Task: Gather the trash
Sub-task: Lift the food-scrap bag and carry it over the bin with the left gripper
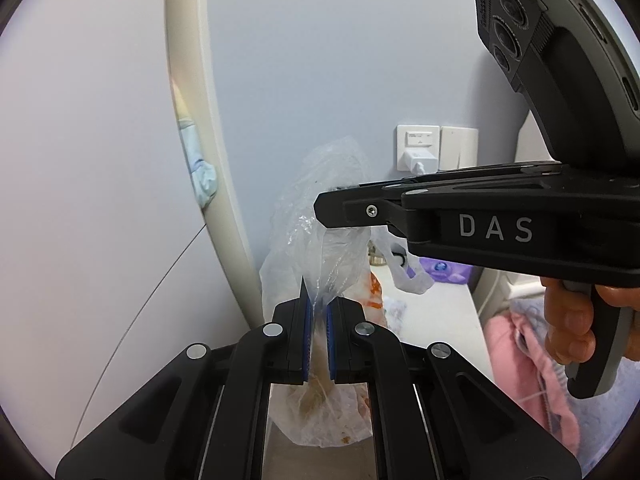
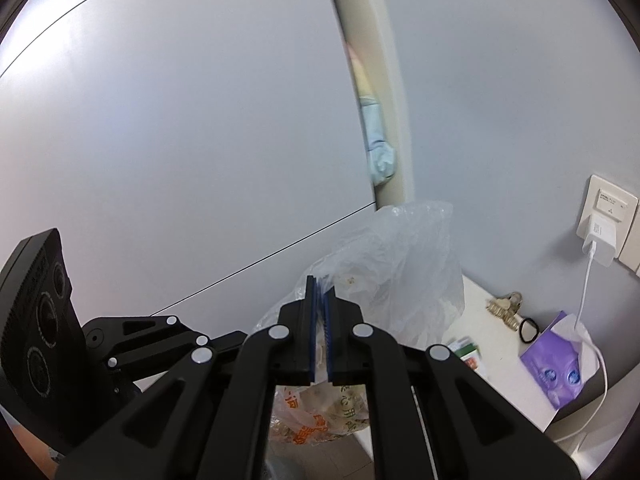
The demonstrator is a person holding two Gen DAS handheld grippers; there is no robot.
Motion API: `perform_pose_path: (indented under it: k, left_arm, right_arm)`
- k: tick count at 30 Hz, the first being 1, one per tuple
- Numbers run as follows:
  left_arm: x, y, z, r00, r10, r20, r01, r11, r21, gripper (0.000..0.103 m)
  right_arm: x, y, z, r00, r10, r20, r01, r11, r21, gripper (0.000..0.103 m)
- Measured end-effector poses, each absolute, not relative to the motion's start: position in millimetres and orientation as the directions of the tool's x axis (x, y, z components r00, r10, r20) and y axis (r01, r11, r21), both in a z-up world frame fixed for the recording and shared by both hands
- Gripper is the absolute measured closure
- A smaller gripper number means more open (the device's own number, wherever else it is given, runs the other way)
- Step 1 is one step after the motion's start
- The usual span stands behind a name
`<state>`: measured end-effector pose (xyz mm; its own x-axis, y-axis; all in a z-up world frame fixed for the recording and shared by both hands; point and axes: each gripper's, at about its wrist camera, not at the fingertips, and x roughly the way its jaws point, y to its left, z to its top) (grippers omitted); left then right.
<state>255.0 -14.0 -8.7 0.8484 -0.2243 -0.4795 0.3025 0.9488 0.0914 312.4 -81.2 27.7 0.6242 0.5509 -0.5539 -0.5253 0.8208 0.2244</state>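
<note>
Thin clear plastic bag of trash, crumpled, with orange-printed wrappers and food scraps low inside. It hangs between the two tools, its bottom close over the near end of the white tabletop; whether it rests on that surface or hangs clear of it cannot be told.

Left tongs: blue pads pressed together on a gathered fold of the bag's upper film. Right tongs: likewise clamped on a pinch of film at the bag's top edge. In the left view the right tool crosses from the side, a hand on its grip.

Two pinches set apart near the rim likely serve to share the weight and keep the mouth up, so the contents stay low and do not spill.

Further along the tabletop, beside the wall: purple tissue pack, bunch of keys, white charger plugged in the socket.
</note>
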Motion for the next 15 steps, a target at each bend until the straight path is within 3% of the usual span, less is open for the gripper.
perform_pose_path:
  k: [15]
  left_arm:
    - [136.8, 24.1, -27.9, 0.856, -0.176, -0.486, 0.236, 0.97, 0.063, 0.098]
  right_arm:
    - [214.5, -21.7, 19.3, 0.555, 0.603, -0.573, -0.616, 0.761, 0.204, 0.097]
